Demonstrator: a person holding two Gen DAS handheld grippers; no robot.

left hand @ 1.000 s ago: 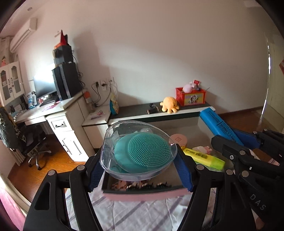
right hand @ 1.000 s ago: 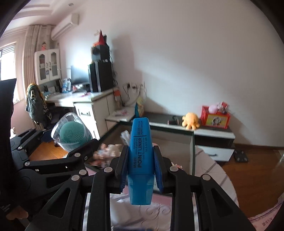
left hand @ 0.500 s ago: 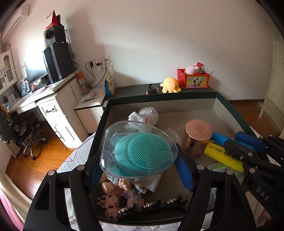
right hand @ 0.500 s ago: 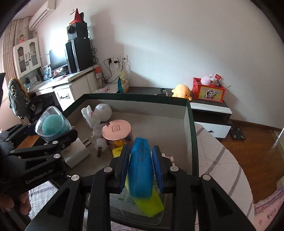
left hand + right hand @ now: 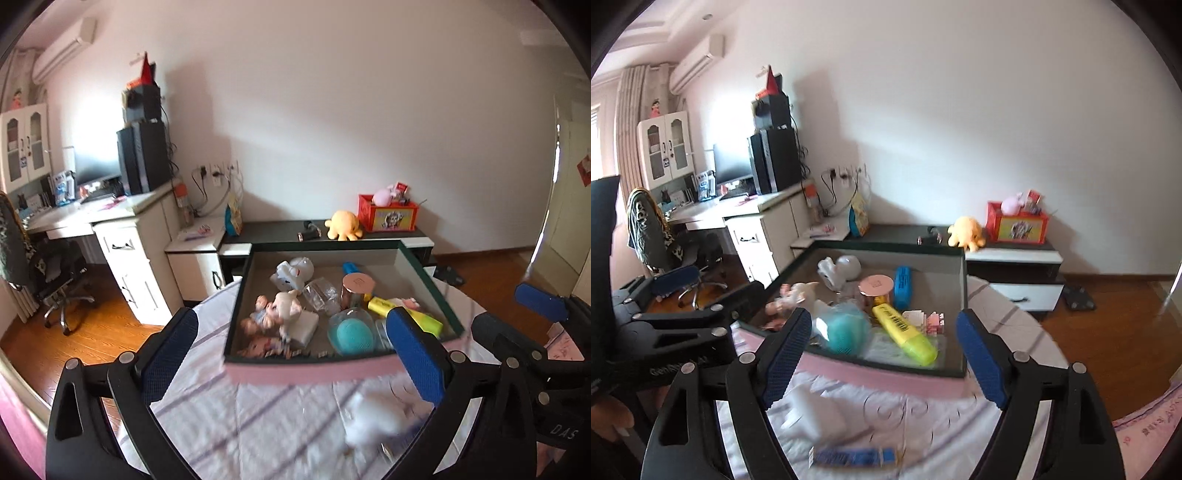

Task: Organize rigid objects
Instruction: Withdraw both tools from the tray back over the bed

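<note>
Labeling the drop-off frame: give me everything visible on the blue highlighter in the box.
The blue highlighter is a stubby, flat-sided marker of opaque plastic with dark print along its side, too small to read. It lies flat on the grey floor of the box, towards the far wall, its long axis running front to back. It sits just right of the pink-lidded jar; contact is unclear. Neither gripper holds it.

Daylight enters from the left and is soft and even. The speaker stack (image 5: 142,155) casts a broad shadow on the wall. Fisheye distortion bends both views, with black vignetting at the corners. Near items on the surface (image 5: 923,417) show motion blur; the background is sharper.
</note>
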